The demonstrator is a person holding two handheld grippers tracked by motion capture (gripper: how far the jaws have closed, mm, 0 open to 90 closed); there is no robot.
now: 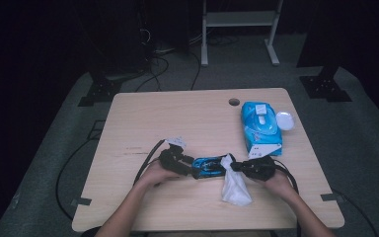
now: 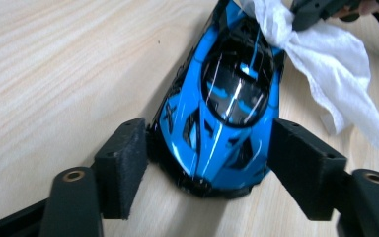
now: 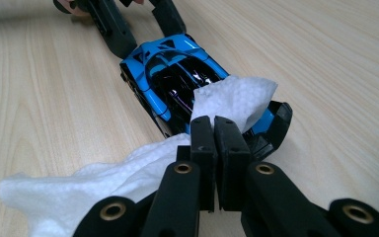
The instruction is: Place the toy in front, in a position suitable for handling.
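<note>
High view: toy car [image 1: 208,166] lies crosswise, left jaws straddling its nose, right jaws pinching wipe [image 1: 234,185].

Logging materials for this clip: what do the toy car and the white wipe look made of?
Toy car: likely hard plastic, though painted metal is possible; glossy blue and black shell with sharp light streaks on its roof.
Wipe: soft nonwoven or paper sheet, matte, with a dimpled texture and limp folds.

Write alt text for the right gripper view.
The right tool, jaws shut on a white wipe, holds it against a blue toy car on a wooden table. The left tool flanks the car's far end.
</note>
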